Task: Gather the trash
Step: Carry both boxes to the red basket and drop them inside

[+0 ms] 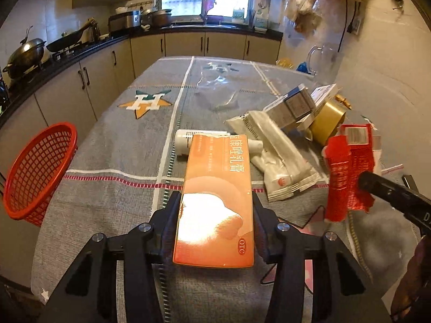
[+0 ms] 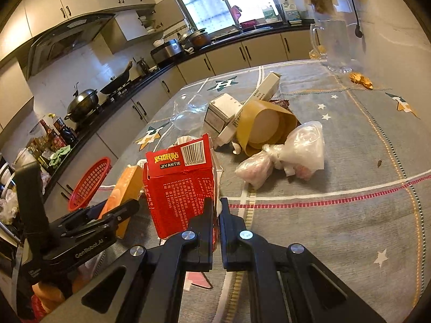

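Note:
My left gripper (image 1: 215, 200) is shut on an orange medicine box (image 1: 218, 167), its pads pressing on the two long sides, and the box points away over the table. My right gripper (image 2: 216, 204) is shut on the edge of a torn red carton (image 2: 180, 183), which it holds upright. The red carton (image 1: 347, 169) also shows at the right of the left wrist view. A red mesh basket (image 1: 40, 172) sits at the table's left edge, left of both grippers. In the right wrist view the orange box (image 2: 126, 185) lies between the basket (image 2: 90, 183) and the carton.
On the grey cloth-covered table (image 1: 107, 161) lie a white tube (image 1: 186, 141), white sachets (image 1: 280, 156), a grey carton (image 1: 293, 105), a brown tape roll (image 1: 327, 121) and a clear bag (image 1: 218, 88). Knotted plastic bags (image 2: 285, 156) and a glass jug (image 2: 334, 45) lie further right. Kitchen counters run behind.

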### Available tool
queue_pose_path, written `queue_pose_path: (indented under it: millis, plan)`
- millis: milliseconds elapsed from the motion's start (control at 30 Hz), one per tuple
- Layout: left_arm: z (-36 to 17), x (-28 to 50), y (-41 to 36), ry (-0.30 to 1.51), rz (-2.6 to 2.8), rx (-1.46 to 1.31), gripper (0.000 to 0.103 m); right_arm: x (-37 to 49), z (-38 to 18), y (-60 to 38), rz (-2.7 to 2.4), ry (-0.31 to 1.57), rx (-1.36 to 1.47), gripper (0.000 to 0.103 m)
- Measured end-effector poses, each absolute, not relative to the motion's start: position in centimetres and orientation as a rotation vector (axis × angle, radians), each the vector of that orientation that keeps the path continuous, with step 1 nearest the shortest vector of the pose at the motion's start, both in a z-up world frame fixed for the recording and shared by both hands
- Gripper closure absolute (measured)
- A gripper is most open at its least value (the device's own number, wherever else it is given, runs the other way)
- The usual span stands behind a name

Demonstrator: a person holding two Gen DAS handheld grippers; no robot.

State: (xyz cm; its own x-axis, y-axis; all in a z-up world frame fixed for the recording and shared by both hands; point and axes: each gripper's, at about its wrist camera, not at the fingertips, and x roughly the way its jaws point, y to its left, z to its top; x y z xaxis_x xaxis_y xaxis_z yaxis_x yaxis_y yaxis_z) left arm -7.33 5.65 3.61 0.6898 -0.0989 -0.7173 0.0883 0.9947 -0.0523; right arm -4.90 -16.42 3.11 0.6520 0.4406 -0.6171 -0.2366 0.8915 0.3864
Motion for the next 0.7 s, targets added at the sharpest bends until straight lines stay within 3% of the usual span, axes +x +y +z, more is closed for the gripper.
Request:
queue_pose_path:
  millis: [700]
  plan:
    - [4.6,-8.2,7.5,0.761,-0.082,-0.028,0.056,-5.0,3.5,-14.4,0.400,0.779,0.232,0.098]
